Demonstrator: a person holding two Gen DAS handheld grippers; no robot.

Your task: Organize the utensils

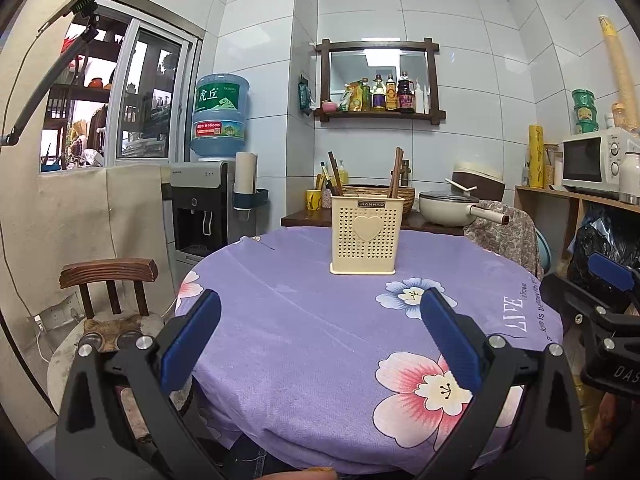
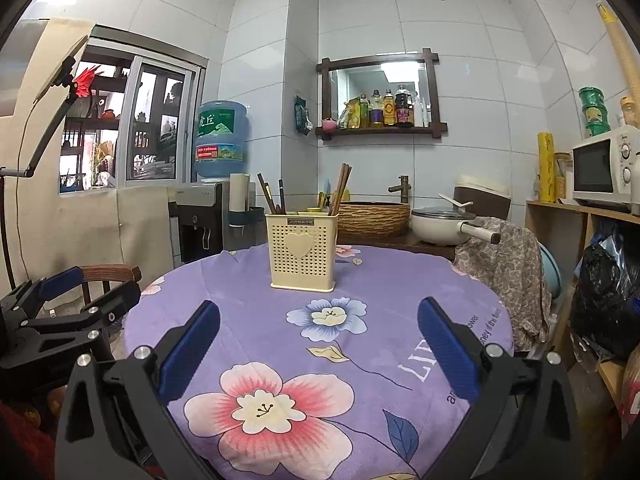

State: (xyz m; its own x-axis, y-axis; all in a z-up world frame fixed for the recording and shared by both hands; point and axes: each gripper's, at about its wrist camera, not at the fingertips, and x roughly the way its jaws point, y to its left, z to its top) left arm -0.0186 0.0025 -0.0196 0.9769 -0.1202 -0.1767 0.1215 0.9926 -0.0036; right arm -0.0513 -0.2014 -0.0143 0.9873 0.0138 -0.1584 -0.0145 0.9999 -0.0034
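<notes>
Two hand-held grippers, left (image 1: pixel 320 344) and right (image 2: pixel 318 346), gape empty; utensil caddy (image 1: pixel 367 234) upright straight ahead toward counter's far edge, neither clearly nearer.

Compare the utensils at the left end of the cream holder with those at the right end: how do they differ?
In the cream holder, the left-end utensils are dark and few, standing spread apart; the right-end chopsticks are reddish-brown and packed into one tight bundle. The left ones lean left, the chopsticks lean right and rise higher. Both groups stand handle-up inside the holder on the purple floral tablecloth, untouched by either open tool.
</notes>
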